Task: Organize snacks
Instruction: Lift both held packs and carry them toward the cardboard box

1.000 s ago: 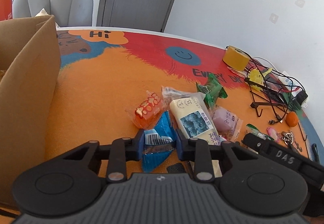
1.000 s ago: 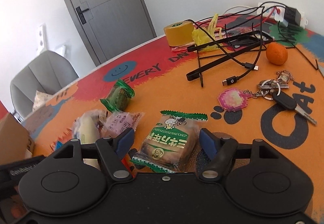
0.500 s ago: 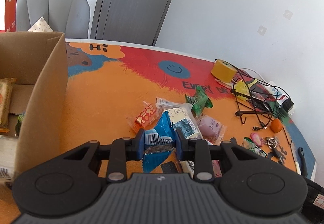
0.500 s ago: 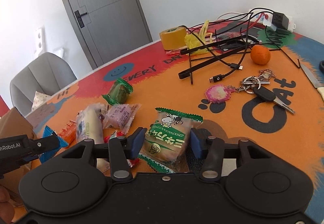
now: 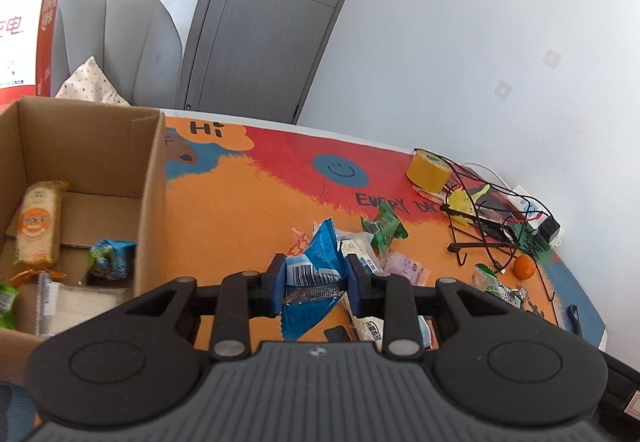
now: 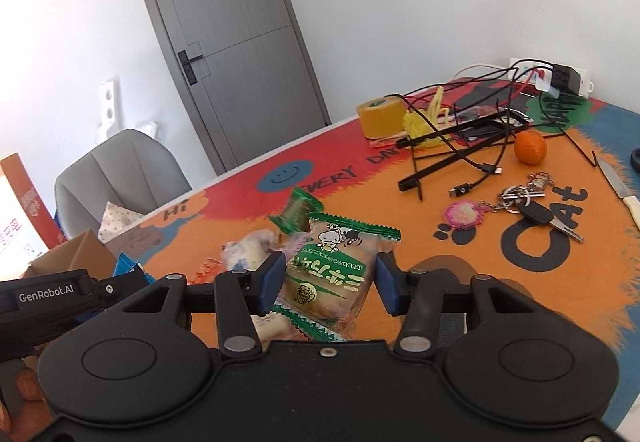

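My left gripper is shut on a blue snack packet and holds it above the table, just right of an open cardboard box. The box holds several snacks, among them a long orange cracker pack. My right gripper is shut on a green-edged cake packet, lifted off the table. Loose snacks lie on the orange mat: a green wrapped one, a pink one and a white bar.
A tape roll, tangled black cables with a wire stand, an orange, keys and a knife lie on the right. A grey chair stands behind the box.
My left gripper has lifted the blue packet and moved toward the box, whose inside now shows. My right gripper has closed on the cake packet and raised it off the mat.
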